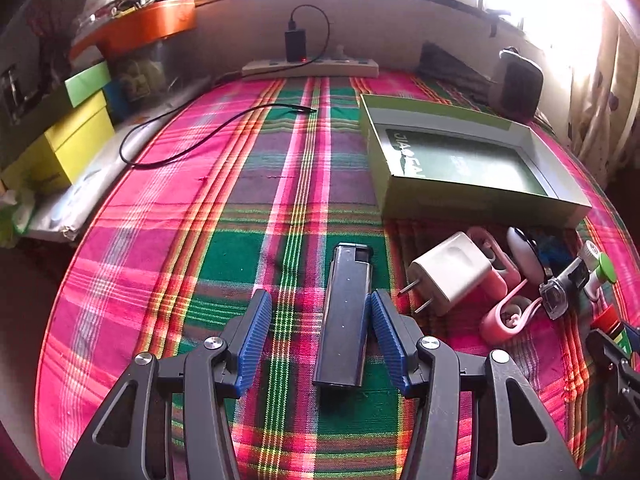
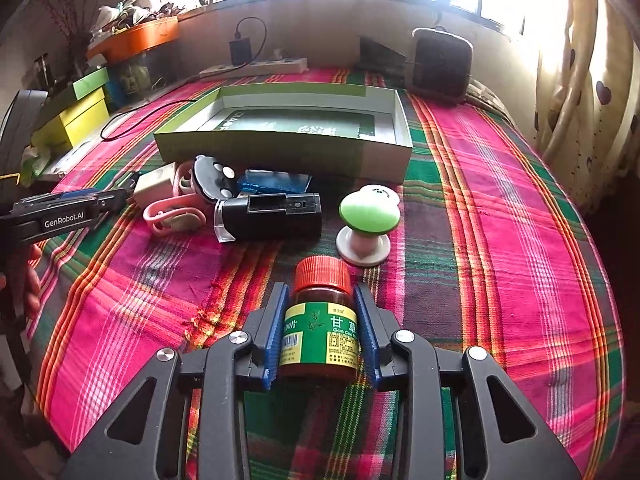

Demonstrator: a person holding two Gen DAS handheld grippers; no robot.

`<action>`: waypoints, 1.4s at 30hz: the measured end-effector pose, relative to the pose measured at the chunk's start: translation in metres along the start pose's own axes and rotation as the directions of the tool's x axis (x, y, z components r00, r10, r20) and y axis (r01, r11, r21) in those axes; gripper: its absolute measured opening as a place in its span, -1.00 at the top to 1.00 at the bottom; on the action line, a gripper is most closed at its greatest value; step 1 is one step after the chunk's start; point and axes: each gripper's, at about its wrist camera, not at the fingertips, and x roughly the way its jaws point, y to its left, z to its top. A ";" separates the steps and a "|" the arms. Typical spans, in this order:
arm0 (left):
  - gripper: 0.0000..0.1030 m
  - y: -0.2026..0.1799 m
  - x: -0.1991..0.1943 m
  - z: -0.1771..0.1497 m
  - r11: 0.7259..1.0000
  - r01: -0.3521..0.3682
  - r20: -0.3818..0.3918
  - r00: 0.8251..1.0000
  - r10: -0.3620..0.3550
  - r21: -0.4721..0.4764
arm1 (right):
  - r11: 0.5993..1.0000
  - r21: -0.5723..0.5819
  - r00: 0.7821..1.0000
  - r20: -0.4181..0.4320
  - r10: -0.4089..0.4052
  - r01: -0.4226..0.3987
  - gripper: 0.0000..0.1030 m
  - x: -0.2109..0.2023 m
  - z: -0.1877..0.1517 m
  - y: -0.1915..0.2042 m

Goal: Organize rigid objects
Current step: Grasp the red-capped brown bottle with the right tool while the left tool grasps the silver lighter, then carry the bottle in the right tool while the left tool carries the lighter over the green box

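A dark lighter (image 1: 346, 316) lies flat on the plaid cloth between the fingers of my left gripper (image 1: 319, 296), which is open; the lighter rests close to the right finger. My right gripper (image 2: 321, 288) is shut on a brown medicine bottle (image 2: 322, 332) with a red cap and a green label. An open green box (image 2: 288, 120) (image 1: 472, 160) sits beyond a cluster of items: a white charger (image 1: 452, 272), pink ear hooks (image 2: 172, 216), a black device (image 2: 272, 216), a green-topped mushroom piece (image 2: 368, 216) and a blue case (image 2: 276, 182).
At the back wall a power strip (image 1: 310, 67) carries a black plug, and its cable (image 1: 200, 136) trails over the cloth. Yellow and green boxes (image 1: 76, 136) stack at the left. A dark appliance (image 2: 440, 64) stands back right, beside curtains. A hand (image 2: 32, 280) holds the left gripper.
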 end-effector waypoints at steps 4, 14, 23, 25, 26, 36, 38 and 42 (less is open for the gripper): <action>0.00 -0.001 0.001 0.001 1.000 0.004 -0.001 1.000 -0.004 0.020 | 1.000 0.001 1.000 0.002 -0.003 0.003 0.32 -0.001 -0.002 -0.004; 0.35 -0.002 -0.002 -0.001 0.999 0.024 0.007 1.000 -0.025 0.023 | 1.000 0.000 1.000 0.005 -0.002 0.002 0.32 -0.001 -0.002 -0.005; 0.57 0.004 -0.004 -0.003 1.000 0.029 0.010 1.000 -0.029 -0.007 | 1.000 0.002 1.000 0.005 -0.001 0.001 0.33 -0.001 -0.002 -0.006; 0.57 0.004 -0.004 -0.003 1.000 0.027 0.010 1.000 -0.027 -0.006 | 1.000 0.004 1.000 0.006 0.000 0.000 0.36 -0.001 -0.002 -0.006; 0.57 0.005 -0.004 -0.002 1.000 0.026 0.010 1.000 -0.026 -0.005 | 1.000 0.004 1.000 0.006 0.000 0.000 0.36 -0.001 -0.002 -0.006; 0.57 0.002 -0.009 -0.002 0.999 0.051 0.011 0.999 -0.051 -0.004 | 1.000 -0.008 0.999 0.030 0.017 -0.017 0.36 -0.008 0.005 -0.004; 0.57 0.001 -0.012 -0.002 0.999 0.054 0.015 0.998 -0.054 -0.002 | 1.000 -0.011 0.999 0.039 0.021 -0.020 0.36 -0.011 0.008 -0.004; 0.57 -0.002 -0.022 0.002 0.998 0.058 0.037 0.998 -0.058 0.007 | 0.999 -0.016 0.998 0.049 0.037 -0.036 0.36 -0.014 0.015 -0.004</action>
